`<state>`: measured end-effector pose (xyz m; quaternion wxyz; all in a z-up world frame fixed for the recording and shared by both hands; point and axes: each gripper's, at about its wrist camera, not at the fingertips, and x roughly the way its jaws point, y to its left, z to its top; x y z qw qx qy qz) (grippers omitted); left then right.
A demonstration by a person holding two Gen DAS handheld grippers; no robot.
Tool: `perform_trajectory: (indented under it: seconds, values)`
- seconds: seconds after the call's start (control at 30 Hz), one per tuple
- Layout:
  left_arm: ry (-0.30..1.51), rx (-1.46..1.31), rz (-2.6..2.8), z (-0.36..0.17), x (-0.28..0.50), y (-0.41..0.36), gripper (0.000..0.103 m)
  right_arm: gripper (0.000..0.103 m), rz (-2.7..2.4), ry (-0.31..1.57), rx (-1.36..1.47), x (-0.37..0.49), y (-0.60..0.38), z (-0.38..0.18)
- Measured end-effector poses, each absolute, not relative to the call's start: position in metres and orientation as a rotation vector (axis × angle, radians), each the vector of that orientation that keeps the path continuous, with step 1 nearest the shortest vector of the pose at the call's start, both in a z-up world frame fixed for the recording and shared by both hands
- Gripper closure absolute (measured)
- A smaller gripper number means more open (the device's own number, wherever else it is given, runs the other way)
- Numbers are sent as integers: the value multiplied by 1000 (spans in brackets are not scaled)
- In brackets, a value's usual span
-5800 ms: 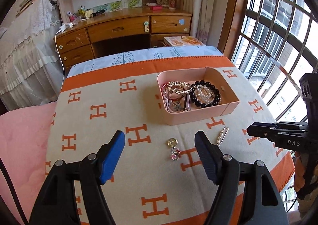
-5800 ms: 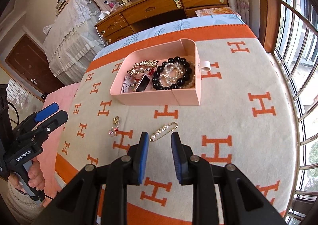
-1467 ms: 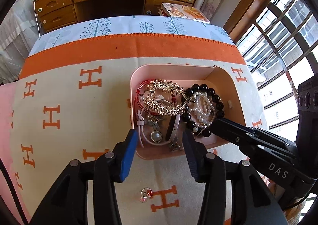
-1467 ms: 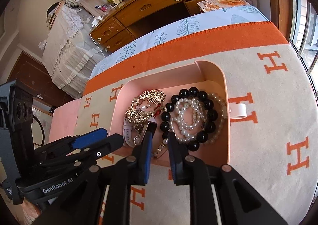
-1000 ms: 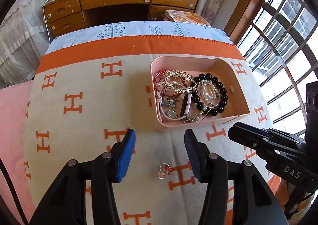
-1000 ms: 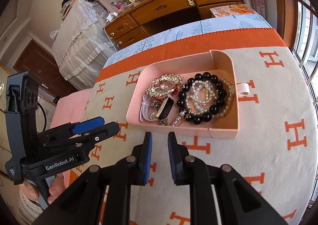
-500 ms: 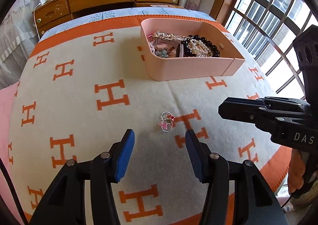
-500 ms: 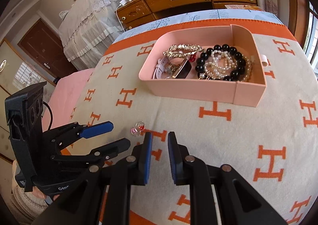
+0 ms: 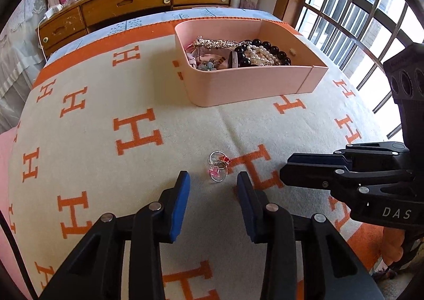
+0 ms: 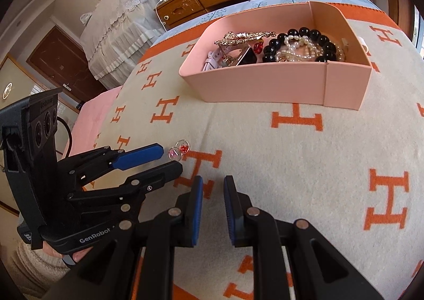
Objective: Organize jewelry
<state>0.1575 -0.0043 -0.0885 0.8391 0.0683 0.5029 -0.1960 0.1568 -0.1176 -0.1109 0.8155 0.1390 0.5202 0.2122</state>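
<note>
Two rings (image 9: pixel 219 167) with pink and red stones are seen lying together on the blanket (image 9: pixel 106 104), just ahead of the left gripper (image 9: pixel 213 184), whose blue-padded fingers (image 9: pixel 180 194) are spread wide, nothing being held between them. The right gripper (image 10: pixel 213 190) is held low over the blanket to the rings' right, its jaws set narrowly apart and empty. Farther back, a pink box (image 9: pixel 246 88) is set on the blanket, well apart from the rings; a black bead bracelet (image 10: pixel 299 43), pearls (image 10: pixel 296 51) and a gold piece (image 10: pixel 243 36) are piled inside it. A wooden dresser (image 9: pixel 137 6) is seen beyond.
</note>
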Motion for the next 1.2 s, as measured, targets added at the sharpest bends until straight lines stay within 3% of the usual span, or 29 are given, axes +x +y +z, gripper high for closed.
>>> perform_trajectory:
  seconds: [0.1, 0.23, 0.53, 0.73, 1.0, 1.13, 1.17, 1.2]
  values:
    - [1057, 167, -423, -88, 156, -9, 86, 87, 461, 1105, 304, 157, -118, -112]
    - [1057, 173, -432, -86, 154, -13, 94, 87, 470, 1099, 316, 157, -121, -112]
    - [959, 195, -437, -67, 138, -17, 97, 87, 479, 1083, 313, 155, -121, -111]
    - [986, 204, -430, -75, 141, -17, 96, 86, 485, 1081, 303, 155, -117, -111]
    - [998, 200, -395, -88, 153, -20, 75, 86, 495, 1072, 294, 152, -112, -112]
    - [988, 204, -404, -89, 155, -21, 75, 86, 500, 1069, 310, 152, -113, -114]
    - [986, 208, -408, -89, 155, -22, 79, 86, 502, 1068, 314, 152, -114, -114]
    - [984, 212, -416, -89, 155, -23, 91, 86, 504, 1068, 318, 152, -115, -115]
